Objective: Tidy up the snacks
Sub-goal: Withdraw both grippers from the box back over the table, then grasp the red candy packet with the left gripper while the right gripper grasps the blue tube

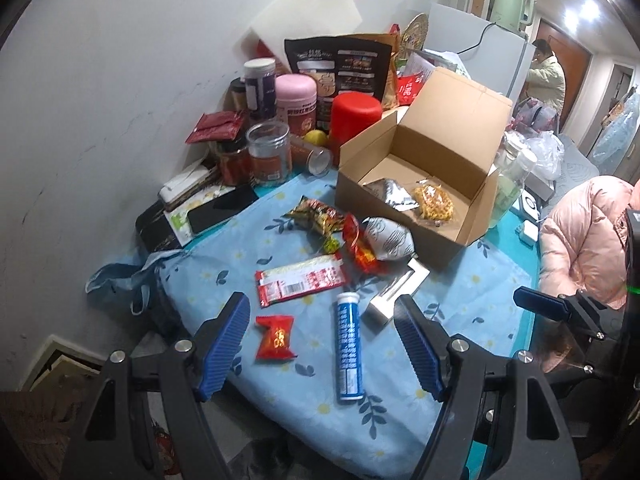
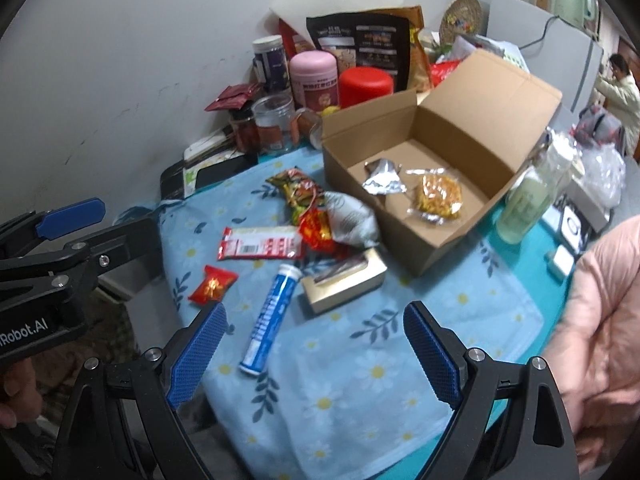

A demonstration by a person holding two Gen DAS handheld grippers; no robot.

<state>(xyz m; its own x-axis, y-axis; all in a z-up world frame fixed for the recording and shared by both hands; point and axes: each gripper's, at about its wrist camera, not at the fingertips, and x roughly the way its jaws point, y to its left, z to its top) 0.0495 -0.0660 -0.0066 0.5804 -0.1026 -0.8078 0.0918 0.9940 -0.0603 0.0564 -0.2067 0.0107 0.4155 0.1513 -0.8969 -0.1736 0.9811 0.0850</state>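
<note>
Grippers first: my left gripper [image 1: 322, 346] and my right gripper [image 2: 316, 354] both stand wide with nothing between the pads, hovering over the near edge of the worktop [image 2: 360, 380], so I carry no snack at the moment.

Nearest me on the flowered cloth lie the blue tube [image 1: 347, 346] and the small red packet [image 1: 276, 338], just beside each other towards the near left corner. Close behind the tube is a flat silver box [image 2: 344, 284]. Further in come the long red-and-white wrapper [image 1: 300, 280], then a huddle of three touching one another: a red-and-yellow packet [image 1: 360, 246], a grey-white pouch [image 1: 386, 238] and a green-and-red bag [image 1: 316, 214].

Beyond them, towards the far right, the open cardboard box [image 1: 440, 128] holds only a foil packet [image 2: 383, 178] and a clear bag of yellow snack [image 2: 438, 194]. I judge the sorting as barely begun: two in, about seven loose.

Jars and bags along the far edge by the wall look like bystanders.
</note>
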